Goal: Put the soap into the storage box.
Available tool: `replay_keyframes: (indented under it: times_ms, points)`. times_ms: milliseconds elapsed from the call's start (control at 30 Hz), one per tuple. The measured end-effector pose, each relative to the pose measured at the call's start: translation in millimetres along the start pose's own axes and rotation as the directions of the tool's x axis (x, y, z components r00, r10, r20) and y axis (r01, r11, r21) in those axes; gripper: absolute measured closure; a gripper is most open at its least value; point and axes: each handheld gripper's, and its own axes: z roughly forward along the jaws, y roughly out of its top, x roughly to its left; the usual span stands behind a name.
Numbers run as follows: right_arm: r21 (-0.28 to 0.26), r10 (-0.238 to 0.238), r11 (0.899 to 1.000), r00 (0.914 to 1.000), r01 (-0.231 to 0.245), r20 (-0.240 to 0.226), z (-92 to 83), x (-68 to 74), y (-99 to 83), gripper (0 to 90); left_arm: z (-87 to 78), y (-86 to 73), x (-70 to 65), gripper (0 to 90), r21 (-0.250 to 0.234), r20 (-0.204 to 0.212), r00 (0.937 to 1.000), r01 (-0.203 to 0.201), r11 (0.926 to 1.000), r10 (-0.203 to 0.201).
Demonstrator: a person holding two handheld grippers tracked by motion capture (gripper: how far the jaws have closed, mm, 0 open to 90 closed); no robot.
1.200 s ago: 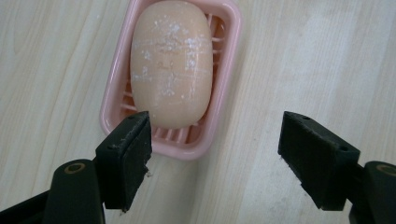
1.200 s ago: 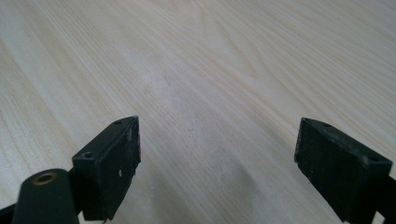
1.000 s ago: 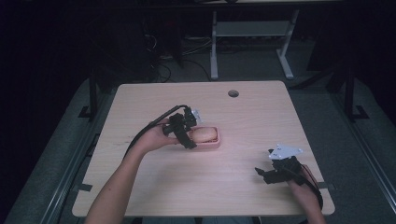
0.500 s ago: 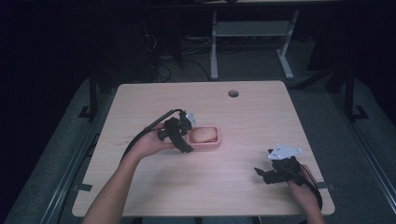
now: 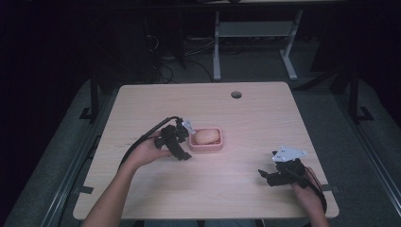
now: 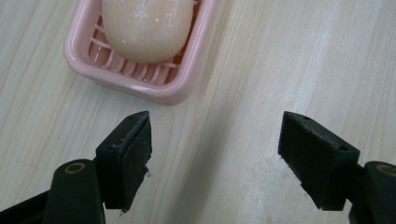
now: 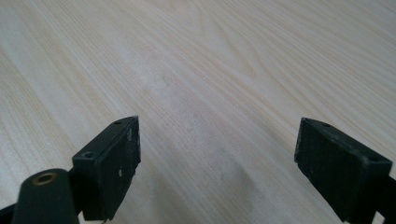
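High view: the left gripper (image 5: pixel 182 142) sits just beside the pink dish (image 5: pixel 206 145), which holds a pale soap (image 5: pixel 206 136). Left gripper view: the jaws are spread wide with nothing between them; the dish (image 6: pixel 163 91) lies ahead and toward the left jaw, not touching, the soap (image 6: pixel 147 28) in it. The right gripper (image 5: pixel 270 176) is well apart, its jaws likewise released over bare table (image 7: pixel 210 70).

Left gripper (image 6: pixel 215 154) with jaws spread wide over pale wooden table (image 6: pixel 289 60), gripping nothing. Just beyond, pink soap dish (image 6: pixel 161 88) holding rounded cream soap (image 6: pixel 147 28).
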Motion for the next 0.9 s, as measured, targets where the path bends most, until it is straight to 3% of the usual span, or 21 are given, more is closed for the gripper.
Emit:
replay_keyframes:
  times_ms: [333,900]
  points:
    - [0.005,0.005,1.0,1.0,-0.005,0.008,-0.4,0.1,-0.3,13.8,-6.0,-12.2,-7.0,25.2,-0.038,-0.002,0.9999,0.011,0.9992,-0.011]
    - [0.01,0.026,1.0,0.9995,-0.026,0.018,-0.7,-1.3,-2.5,13.8,-5.2,-27.4,-21.1,24.5,-0.054,-0.005,1.0,0.004,0.9985,-0.005]
